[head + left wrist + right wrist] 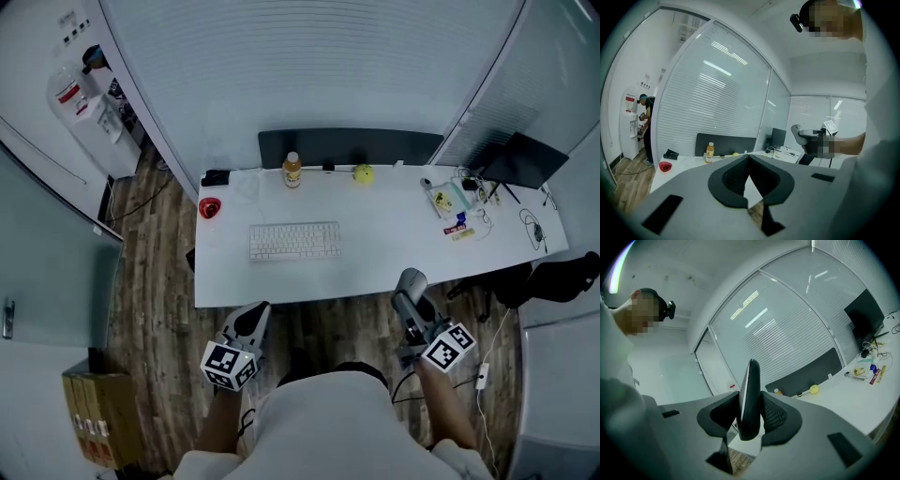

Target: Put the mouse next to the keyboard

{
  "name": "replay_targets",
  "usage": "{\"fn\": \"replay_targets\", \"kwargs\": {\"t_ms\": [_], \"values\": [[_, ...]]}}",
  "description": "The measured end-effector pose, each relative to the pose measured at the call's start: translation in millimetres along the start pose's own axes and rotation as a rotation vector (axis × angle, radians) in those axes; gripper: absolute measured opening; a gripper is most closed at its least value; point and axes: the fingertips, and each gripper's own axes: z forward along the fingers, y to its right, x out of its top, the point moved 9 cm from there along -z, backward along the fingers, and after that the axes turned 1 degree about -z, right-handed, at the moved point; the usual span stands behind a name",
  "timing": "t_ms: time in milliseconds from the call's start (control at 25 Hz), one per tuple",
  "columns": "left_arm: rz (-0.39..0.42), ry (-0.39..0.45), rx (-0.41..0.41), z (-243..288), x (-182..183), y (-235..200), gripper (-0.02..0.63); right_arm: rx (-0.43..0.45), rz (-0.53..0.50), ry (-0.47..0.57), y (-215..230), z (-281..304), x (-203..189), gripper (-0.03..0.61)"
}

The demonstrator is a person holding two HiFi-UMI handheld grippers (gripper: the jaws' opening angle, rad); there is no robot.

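Observation:
A white keyboard (294, 240) lies in the middle of the white desk (375, 258). My right gripper (409, 302) hangs off the desk's front edge at the right, shut on the mouse (410, 279). In the right gripper view the dark mouse (749, 399) stands edge-on, and both pads of the right gripper (750, 414) press on its sides. My left gripper (255, 319) is below the front edge at the left, apart from the desk. In its own view the left gripper (749, 161) has its tips together with nothing between them.
Along the desk's back edge stand an orange bottle (292, 171) and a yellow ball (363, 172); a red item (210, 207) sits at the left end. Cables and small clutter (455, 206) and a black screen (525, 159) fill the right end. A black chair (553, 279) stands at the right.

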Motion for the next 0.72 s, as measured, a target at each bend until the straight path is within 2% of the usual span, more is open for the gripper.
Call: {"fn": "replay_targets", "kwargs": {"t_ms": [360,720], "values": [[-0.027,-0.006,-0.001,10.4,0.2,-19.9,0.018,0.001,0.034,-0.023,4.9,28.3,-0.7,0.15],[-0.035,-0.023,0.046,42.1,1.4,-26.5,0.018,0.031,0.068,-0.067,43.5,60.5,7.0,0.15]]}}
